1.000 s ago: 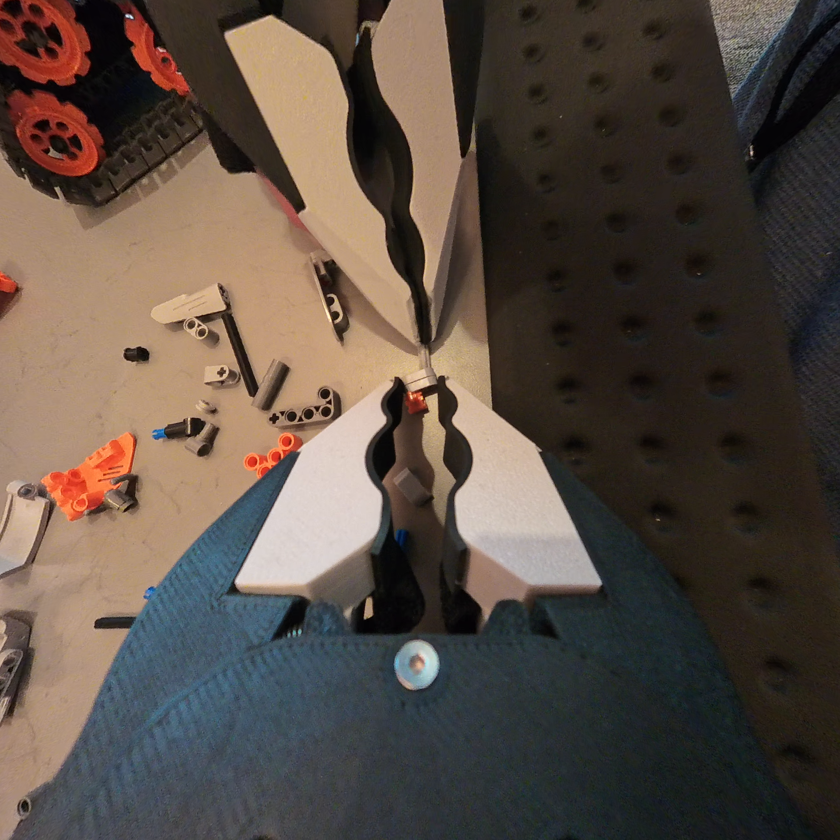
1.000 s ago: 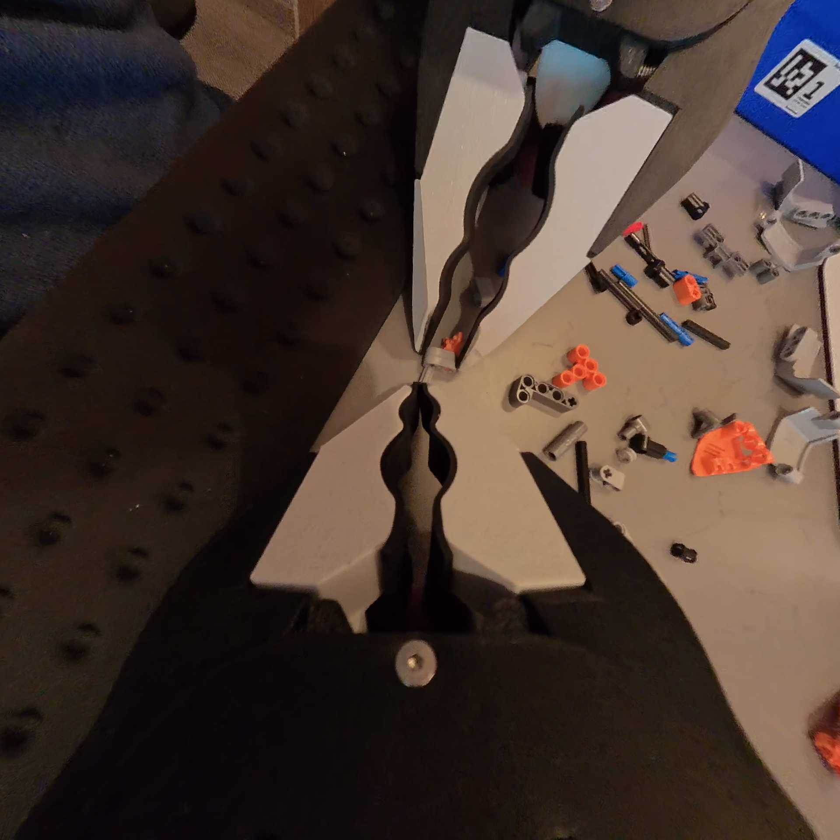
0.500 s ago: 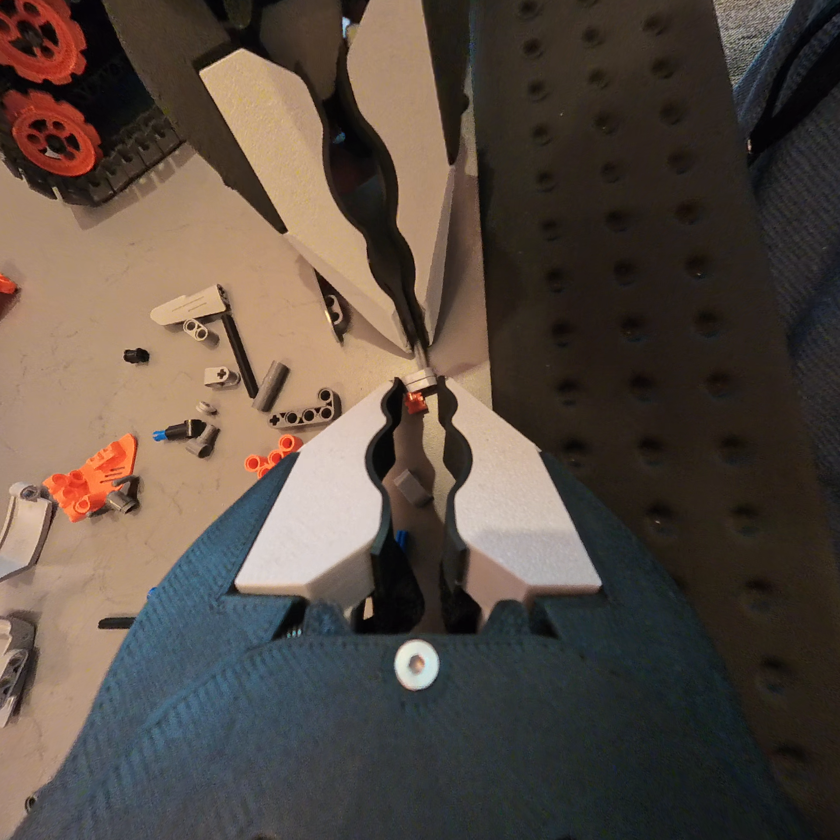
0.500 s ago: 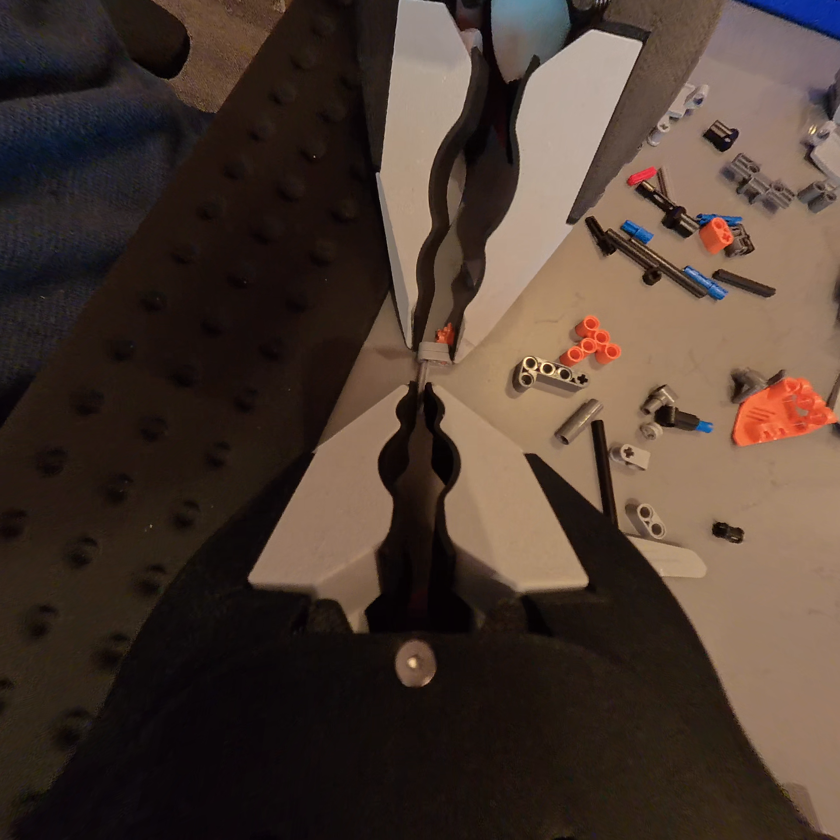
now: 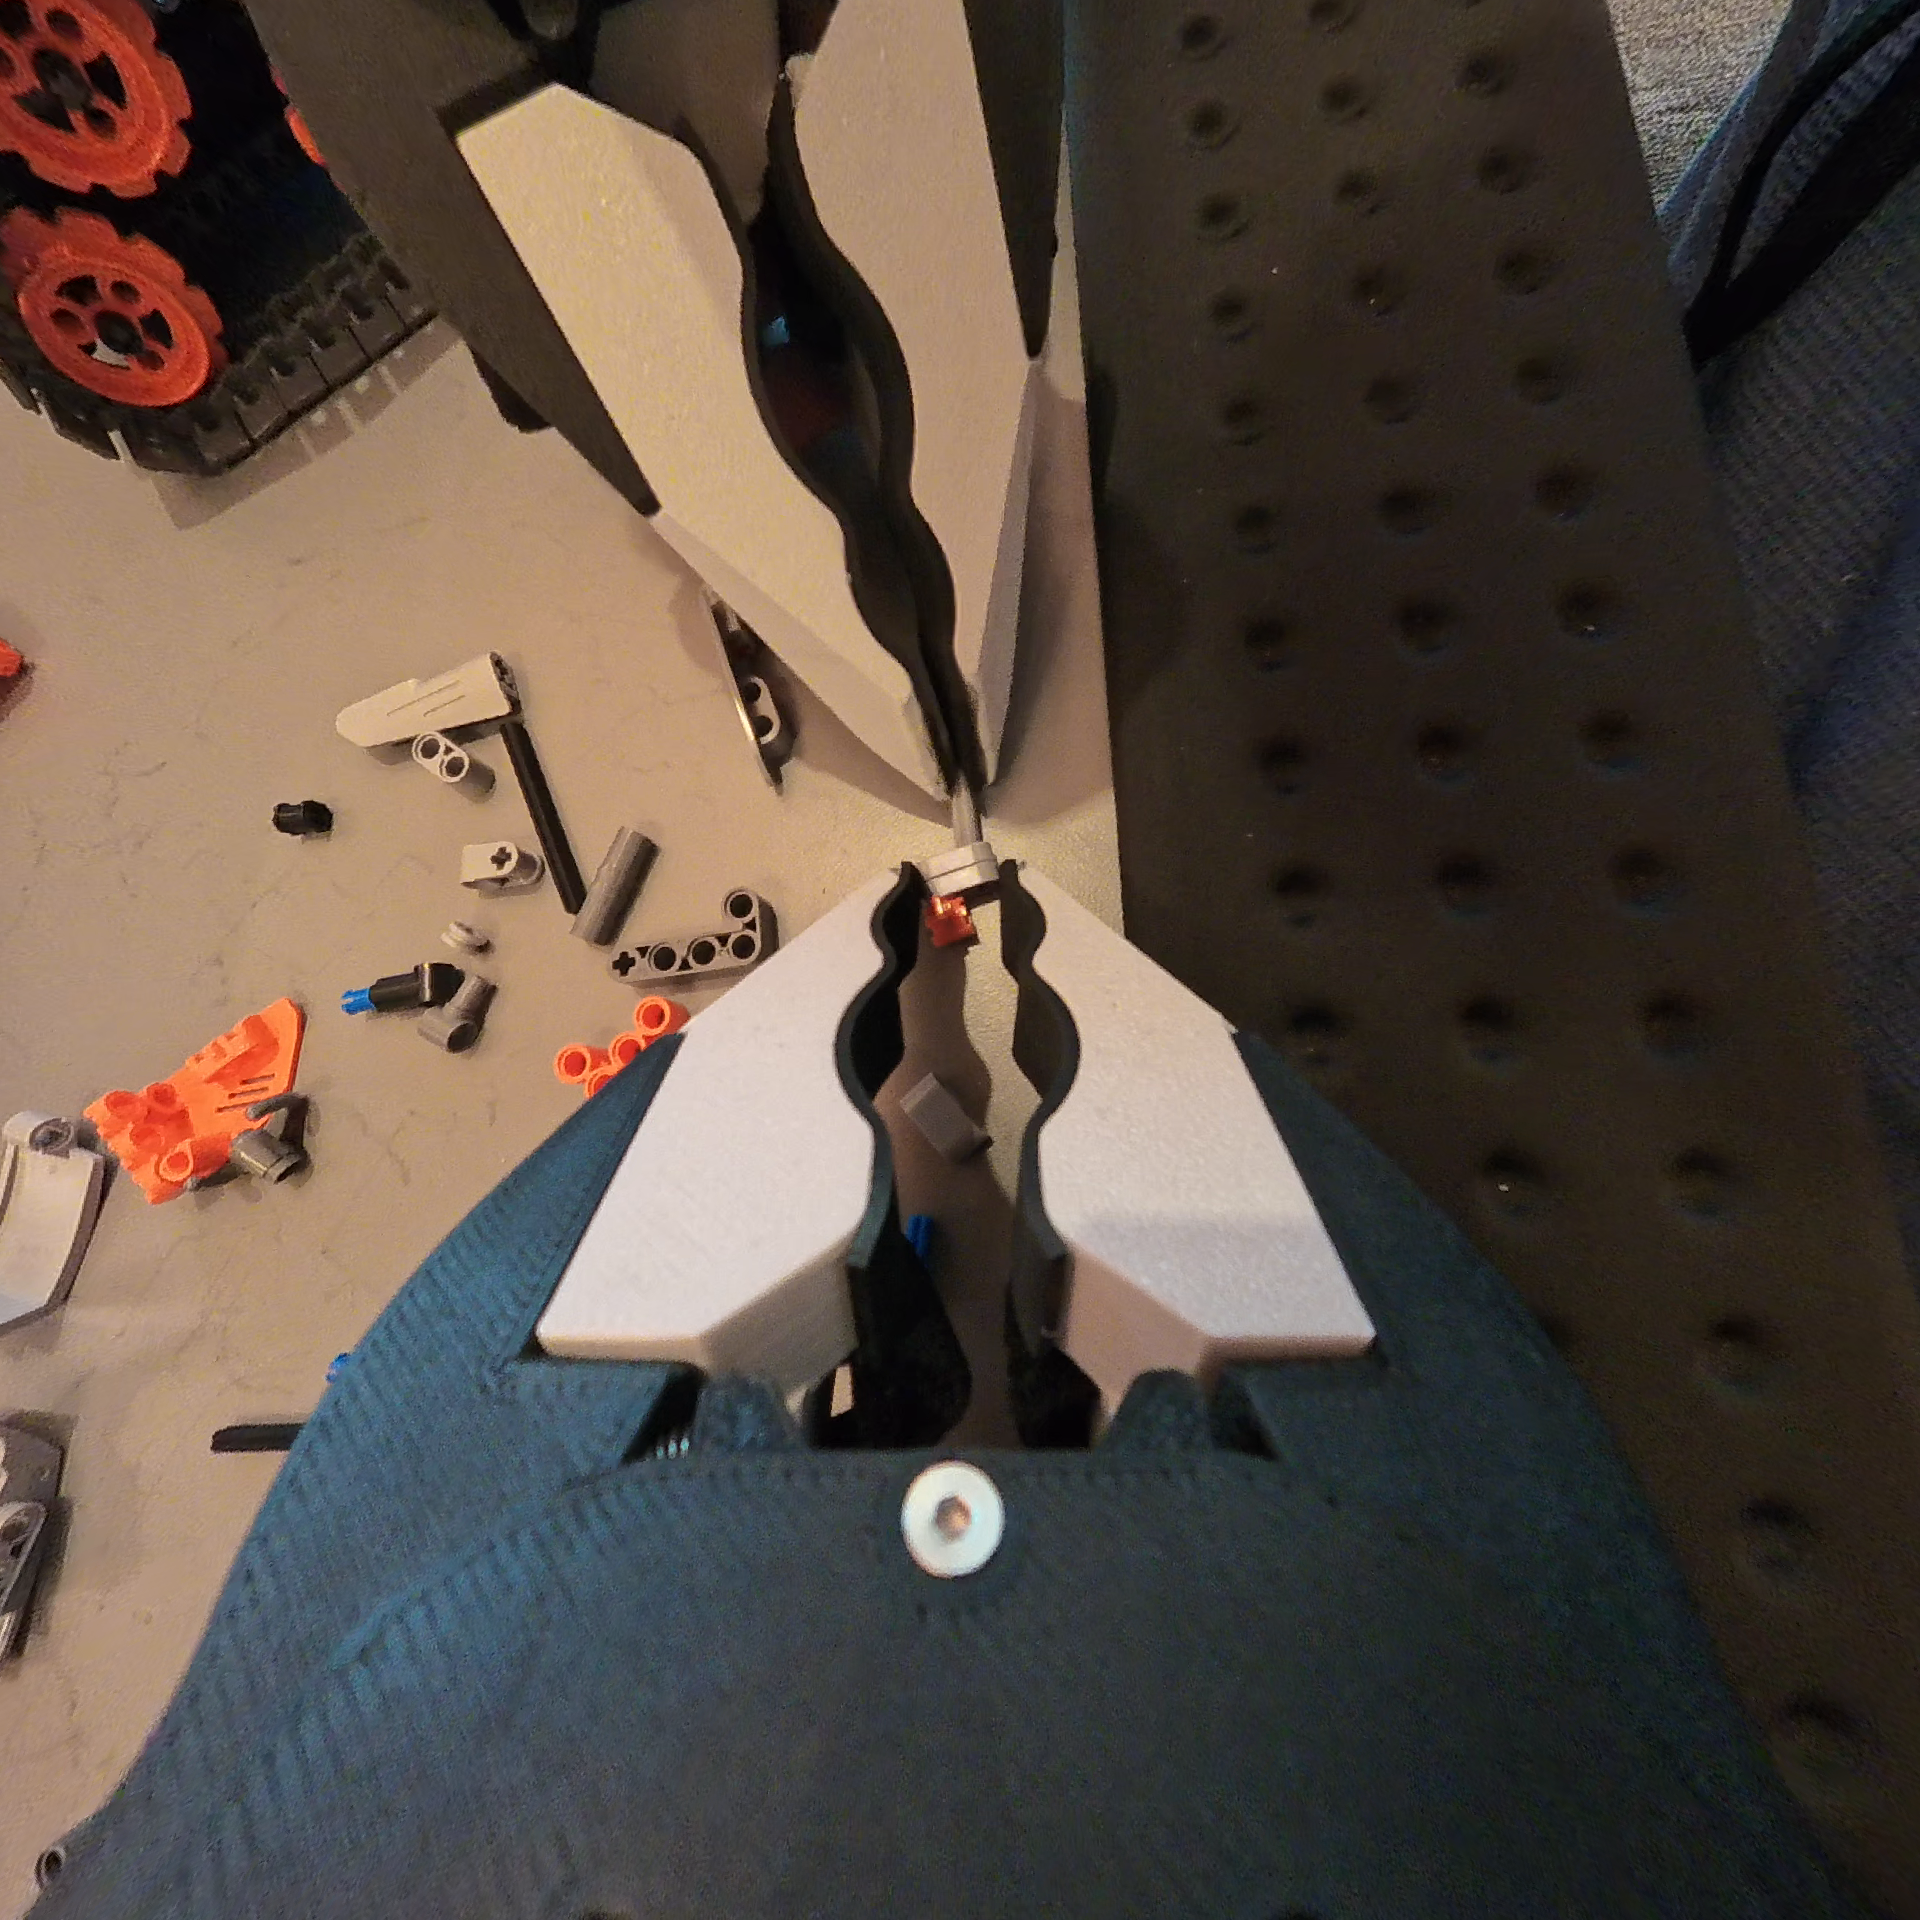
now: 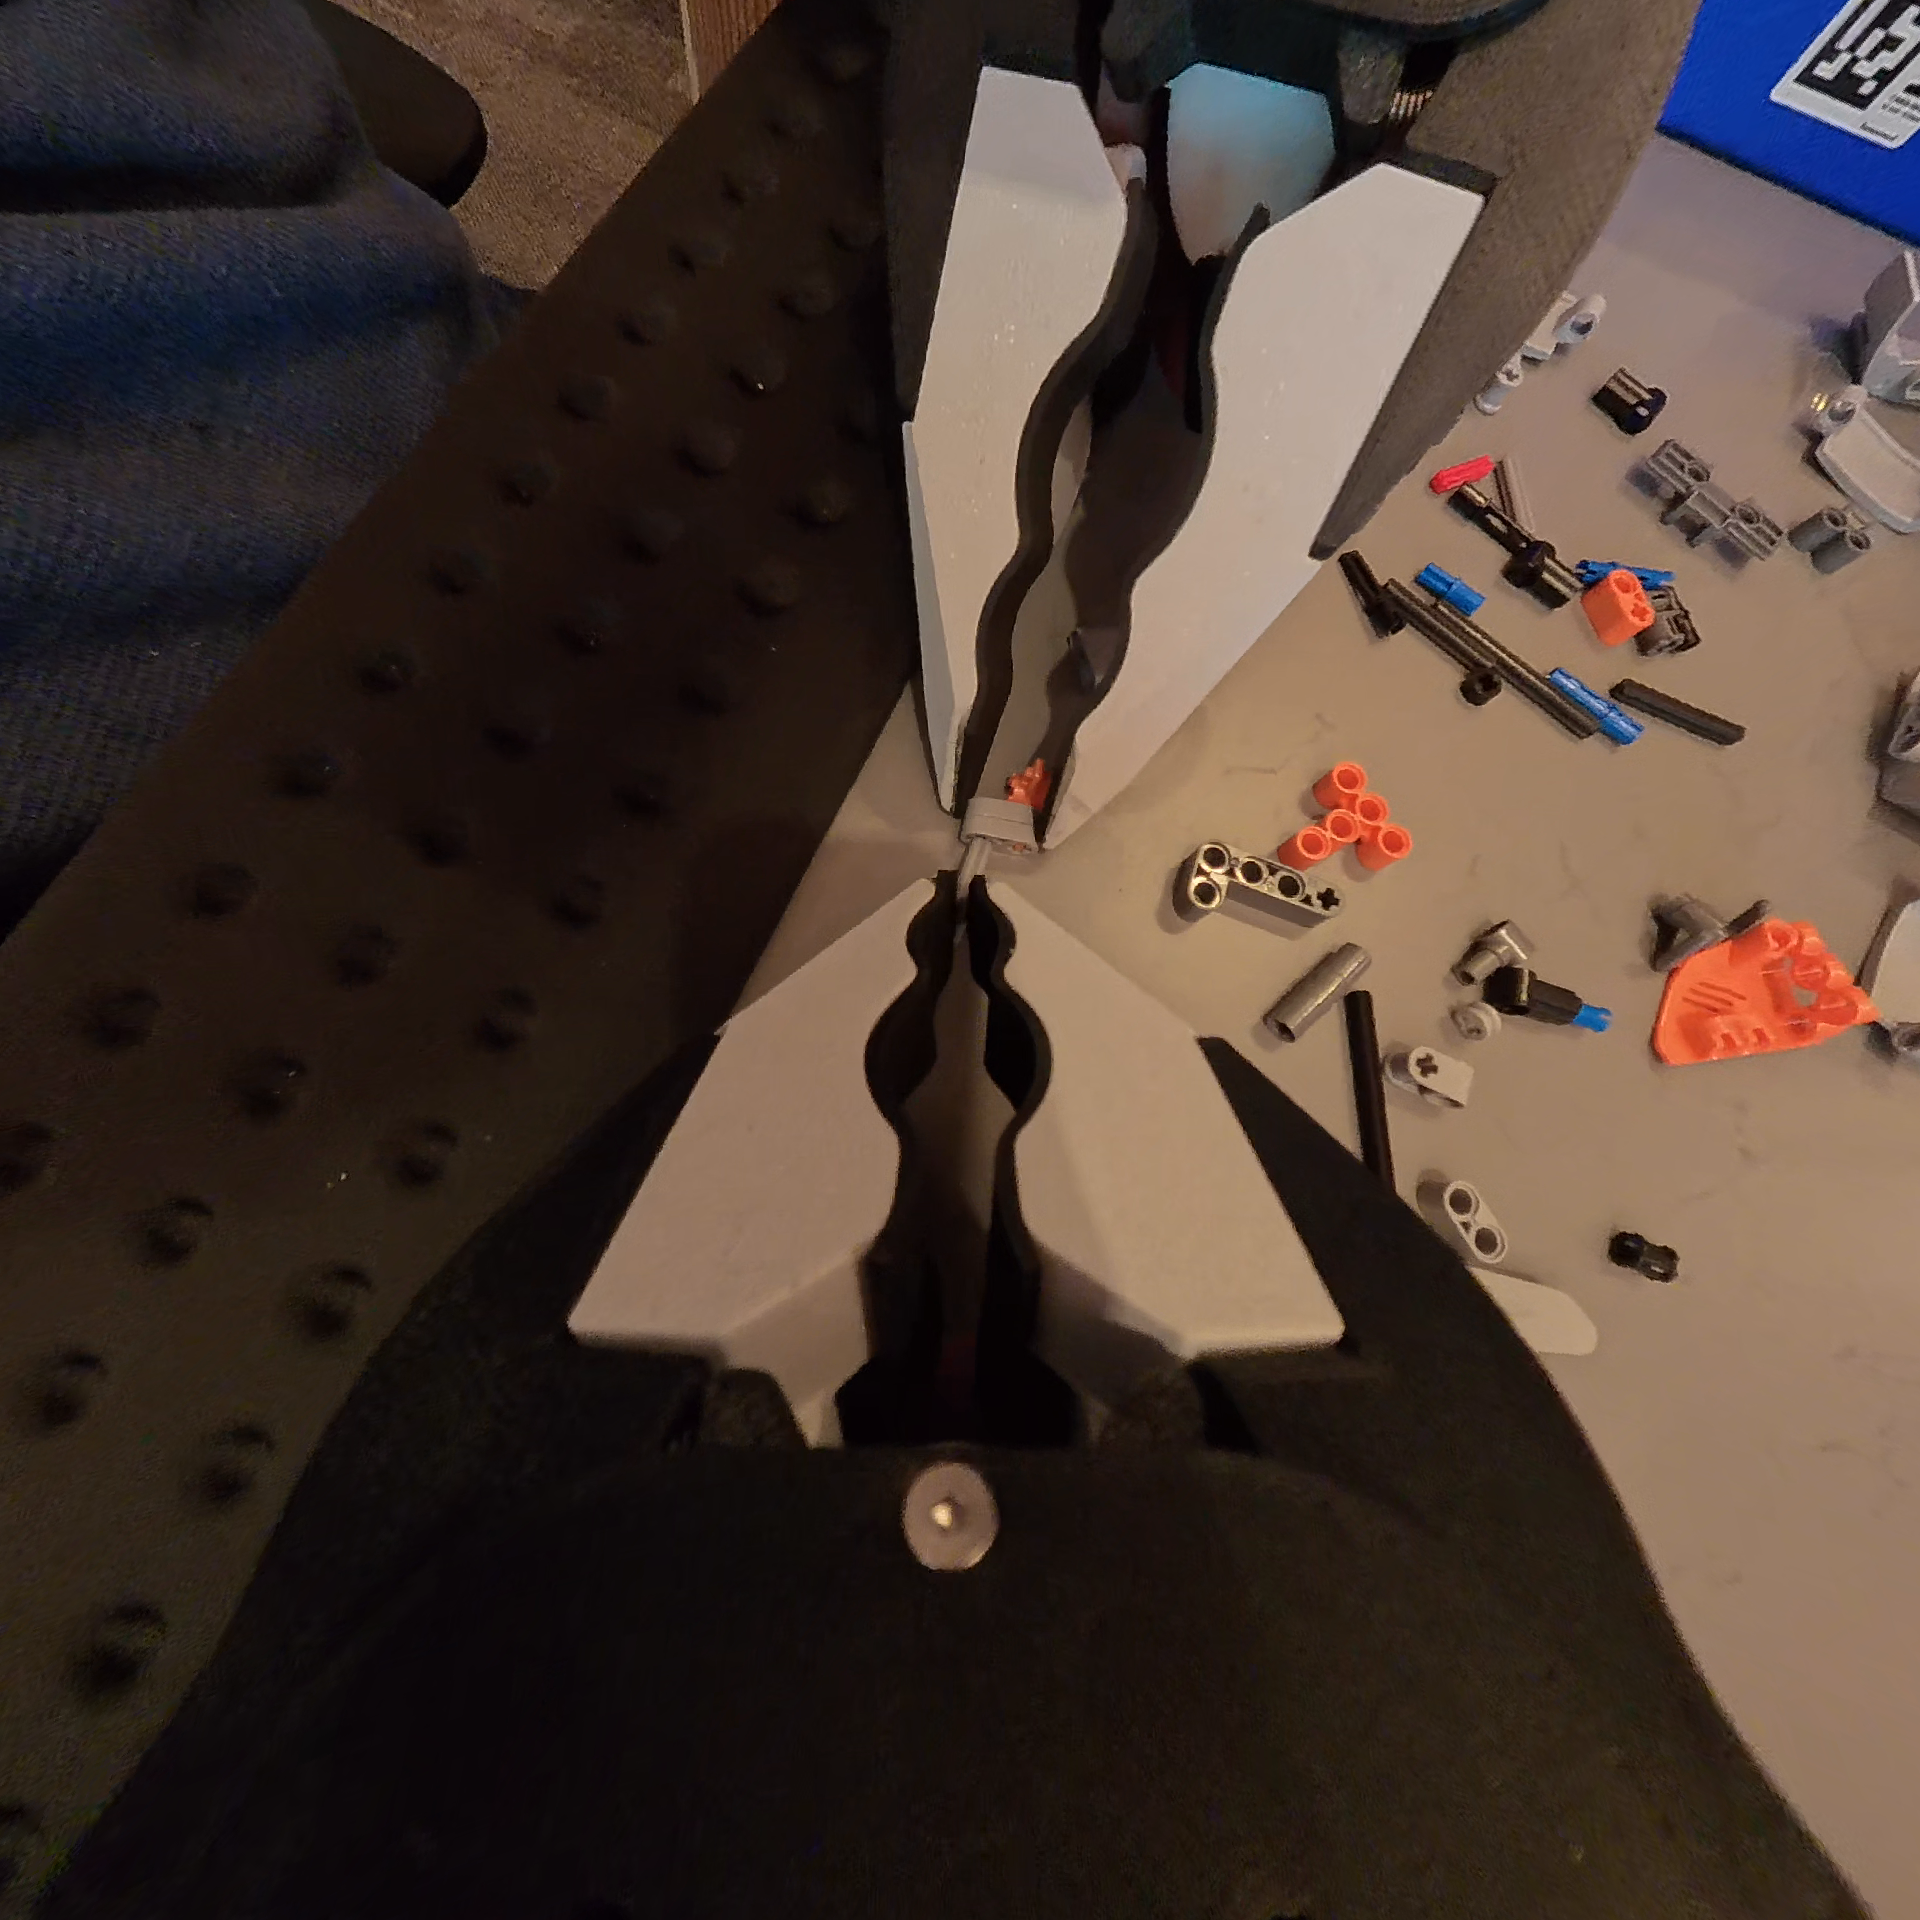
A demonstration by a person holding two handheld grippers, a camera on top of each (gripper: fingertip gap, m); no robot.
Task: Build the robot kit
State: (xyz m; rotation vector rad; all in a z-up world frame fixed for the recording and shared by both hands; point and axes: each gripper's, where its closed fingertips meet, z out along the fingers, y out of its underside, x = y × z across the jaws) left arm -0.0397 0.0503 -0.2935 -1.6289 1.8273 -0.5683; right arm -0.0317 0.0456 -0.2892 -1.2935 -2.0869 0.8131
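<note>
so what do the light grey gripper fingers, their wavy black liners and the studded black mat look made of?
Light grey gripper fingers: matte, faintly grainy, probably printed plastic. Wavy black liners: dull and non-reflective, likely foam or rubber; unclear which. Studded black mat: matte with moulded bumps, looks like rubber or soft plastic.

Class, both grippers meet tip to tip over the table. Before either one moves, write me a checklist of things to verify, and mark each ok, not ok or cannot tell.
1. Left gripper shut on the grey bush: ok, its fingertips pinch the bush.
2. Right gripper shut on the thin grey pin: ok, jaws closed around it.
3. Pin lined up with the bush: ok, it runs straight from one to the other.
4. Pin fully seated in the bush: cannot tell, the joint is too small.
5. Orange piece behind the bush secure: cannot tell.
6. Loose parts such as the grey angled beam away from the tips: ok, they lie apart on the table.
</note>
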